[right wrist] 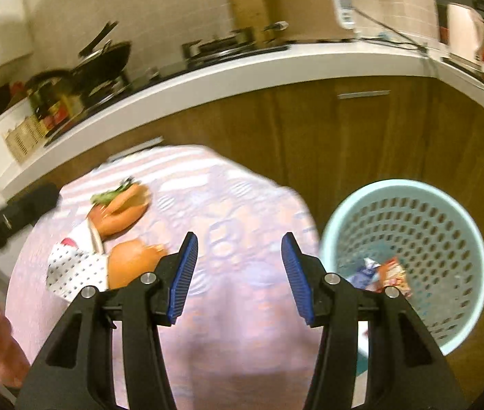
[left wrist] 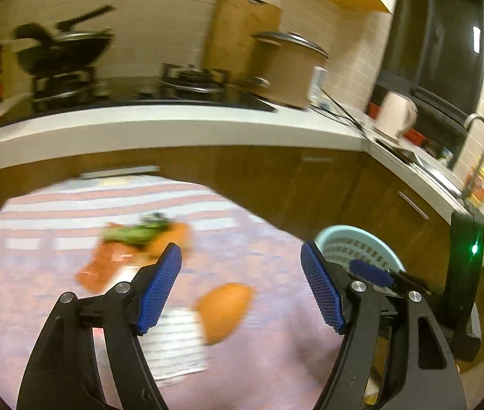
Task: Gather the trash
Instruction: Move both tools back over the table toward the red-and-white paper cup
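Note:
A round table with a pink patterned cloth carries trash: an orange wrapper with green print, an orange rounded piece and a white dotted paper. My left gripper is open and empty above the table, over the orange piece. My right gripper is open and empty above the cloth. A light blue perforated trash basket stands on the floor right of the table, with colourful wrappers inside.
A white kitchen counter over brown cabinets runs behind the table, with a wok, a hob, a large pot, a kettle and a tap. The other gripper's black body is at the right.

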A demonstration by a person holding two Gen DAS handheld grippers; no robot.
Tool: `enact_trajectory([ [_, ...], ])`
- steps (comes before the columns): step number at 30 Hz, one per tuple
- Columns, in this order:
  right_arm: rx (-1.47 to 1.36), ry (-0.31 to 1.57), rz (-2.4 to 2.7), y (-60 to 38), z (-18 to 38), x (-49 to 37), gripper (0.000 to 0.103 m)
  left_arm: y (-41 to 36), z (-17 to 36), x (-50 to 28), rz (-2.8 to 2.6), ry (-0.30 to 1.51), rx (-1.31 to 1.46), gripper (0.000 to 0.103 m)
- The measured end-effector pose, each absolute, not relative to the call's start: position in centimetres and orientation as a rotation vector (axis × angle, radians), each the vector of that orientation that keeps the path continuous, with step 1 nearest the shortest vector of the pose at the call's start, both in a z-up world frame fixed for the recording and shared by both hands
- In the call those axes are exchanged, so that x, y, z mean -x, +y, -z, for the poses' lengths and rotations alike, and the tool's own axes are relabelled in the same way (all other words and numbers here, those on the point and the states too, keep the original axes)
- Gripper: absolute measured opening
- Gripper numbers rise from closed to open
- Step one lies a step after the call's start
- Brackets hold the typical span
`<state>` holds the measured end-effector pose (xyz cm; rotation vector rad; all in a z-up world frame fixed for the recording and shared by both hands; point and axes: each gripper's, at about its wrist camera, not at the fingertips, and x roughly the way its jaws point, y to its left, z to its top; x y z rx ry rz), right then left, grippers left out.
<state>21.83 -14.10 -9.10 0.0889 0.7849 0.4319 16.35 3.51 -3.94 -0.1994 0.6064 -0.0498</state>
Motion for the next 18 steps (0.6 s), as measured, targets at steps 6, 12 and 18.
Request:
enact_trajectory([
  [6, -0.058, 0.807, -0.452, -10.8, 11.3, -20.4, 0.047, 10.0, 4.0, -14.3, -0.047, 0.604, 0.236, 0.07],
  [12, -0.034, 0.8, -0.426, -10.1, 11.9, -20.2, 0.048, 14.7, 5.8, -14.7, -0.082, 0.651, 0.253, 0.069],
  [18, -0.049, 0.818, -0.407, -10.5, 12.2, -20.7, 0.05, 16.0, 8.7, -15.9, 0.007, 0.731, 0.302, 0.064],
])
